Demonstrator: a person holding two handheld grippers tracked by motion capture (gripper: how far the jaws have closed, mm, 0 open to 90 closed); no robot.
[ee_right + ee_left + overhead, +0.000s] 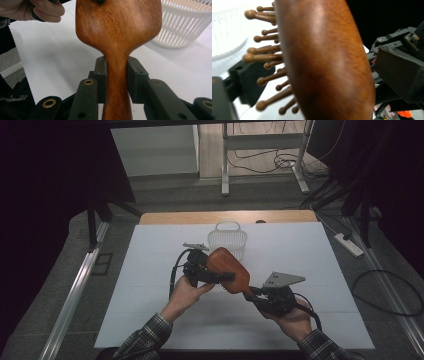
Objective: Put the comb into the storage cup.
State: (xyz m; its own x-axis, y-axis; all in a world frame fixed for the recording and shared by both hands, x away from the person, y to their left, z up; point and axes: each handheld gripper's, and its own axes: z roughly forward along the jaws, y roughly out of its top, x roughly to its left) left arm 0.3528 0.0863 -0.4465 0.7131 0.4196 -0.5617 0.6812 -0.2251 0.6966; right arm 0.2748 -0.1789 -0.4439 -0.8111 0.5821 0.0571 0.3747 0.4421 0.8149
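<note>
Clearly the hairbrush [228,269] hangs in the air between the two claws, above the white worktop [150,320], with its long axis running from the handle at the lower right up to the paddle head at the upper left in the high view. The right claw [256,296] is clamped on the narrow handle: in the right gripper view its two black pads press the wood from both sides, just below where the neck widens into the head. The left claw [220,277] comes in from the opposite end and straddles the head, one jaw on the bristle side and the other across the smooth back. In the left gripper view a gap seems to lie between the bristle tips and the jaw beside them, so it reads as open around the head, not yet pinching; blur leaves the back-side contact hard to judge.

So the brush lies directly between the hands, handle toward the right hand [295,320], head toward the left hand [182,295]. A white basket [227,240] stands on the worktop just beyond the head, nearer the left claw than the right. If the brush is bound for it, the head end already points that way, and the left side has the shorter path.
</note>
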